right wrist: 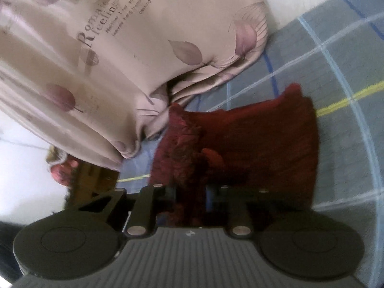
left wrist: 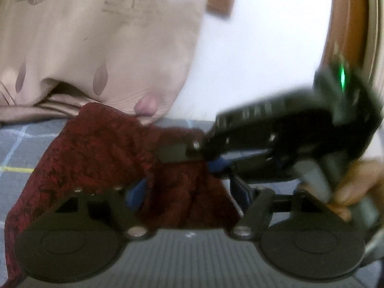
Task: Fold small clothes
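A small dark red garment [left wrist: 96,153] hangs lifted above the grey checked bedsheet [left wrist: 21,148]. My left gripper [left wrist: 189,192] has the red cloth between its fingers, with a blue pad [left wrist: 135,193] showing against it. My right gripper [left wrist: 206,153] comes in from the right in the left wrist view, held by a hand, and pinches the garment's top edge. In the right wrist view the red garment [right wrist: 264,144] fills the middle and bunches between the fingers of my right gripper [right wrist: 192,199].
A beige pillow [left wrist: 100,48] with leaf print and lettering lies just behind the garment; it also shows in the right wrist view [right wrist: 108,48]. A white wall [left wrist: 252,48] is behind. The checked sheet [right wrist: 336,72] spreads to the right.
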Available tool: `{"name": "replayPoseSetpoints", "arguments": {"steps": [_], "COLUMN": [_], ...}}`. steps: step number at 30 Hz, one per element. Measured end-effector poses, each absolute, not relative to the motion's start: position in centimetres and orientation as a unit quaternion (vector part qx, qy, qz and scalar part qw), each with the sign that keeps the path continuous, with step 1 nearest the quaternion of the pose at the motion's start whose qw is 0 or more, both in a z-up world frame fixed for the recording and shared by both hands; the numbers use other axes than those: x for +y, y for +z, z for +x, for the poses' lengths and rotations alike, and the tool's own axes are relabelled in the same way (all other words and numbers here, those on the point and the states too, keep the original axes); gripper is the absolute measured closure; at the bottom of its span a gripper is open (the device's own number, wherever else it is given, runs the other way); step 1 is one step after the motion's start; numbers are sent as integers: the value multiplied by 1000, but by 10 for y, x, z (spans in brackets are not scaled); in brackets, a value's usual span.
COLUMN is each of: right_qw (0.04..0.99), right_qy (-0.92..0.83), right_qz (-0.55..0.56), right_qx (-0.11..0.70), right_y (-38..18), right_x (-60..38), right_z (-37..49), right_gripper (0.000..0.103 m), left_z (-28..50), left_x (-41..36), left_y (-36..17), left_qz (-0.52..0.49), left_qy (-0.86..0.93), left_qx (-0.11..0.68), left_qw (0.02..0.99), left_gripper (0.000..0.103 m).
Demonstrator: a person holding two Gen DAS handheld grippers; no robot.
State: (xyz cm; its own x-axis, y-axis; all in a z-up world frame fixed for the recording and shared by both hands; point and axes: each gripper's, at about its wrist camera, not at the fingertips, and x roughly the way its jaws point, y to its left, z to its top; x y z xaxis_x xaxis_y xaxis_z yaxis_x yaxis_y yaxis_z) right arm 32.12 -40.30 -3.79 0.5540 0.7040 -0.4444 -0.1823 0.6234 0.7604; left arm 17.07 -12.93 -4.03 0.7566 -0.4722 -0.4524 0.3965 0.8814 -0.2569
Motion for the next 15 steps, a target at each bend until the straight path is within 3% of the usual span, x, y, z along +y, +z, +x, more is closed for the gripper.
{"name": "replayPoseSetpoints", "arguments": {"steps": [6, 8, 11, 15], "right_qw": [834, 835, 841, 851], "right_qy": [277, 281, 290, 287], "right_qz": [323, 334, 336, 334], "right_qx": [351, 337, 310, 287], "right_y": [-43, -40, -28, -14], "right_x": [-414, -419, -426, -438], "right_z": [314, 314, 315, 327], "right_gripper": [81, 82, 82, 82], "left_z": [140, 122, 104, 115], "left_x": [-83, -58, -31, -26], "left_y": [4, 21, 36, 24], "left_qz": [-234, -286, -265, -208], "left_qy": [-292, -301, -270, -256], "left_qx": [302, 281, 223, 246], "left_qw": [877, 865, 898, 911], "left_gripper": [26, 13, 5, 5]}}
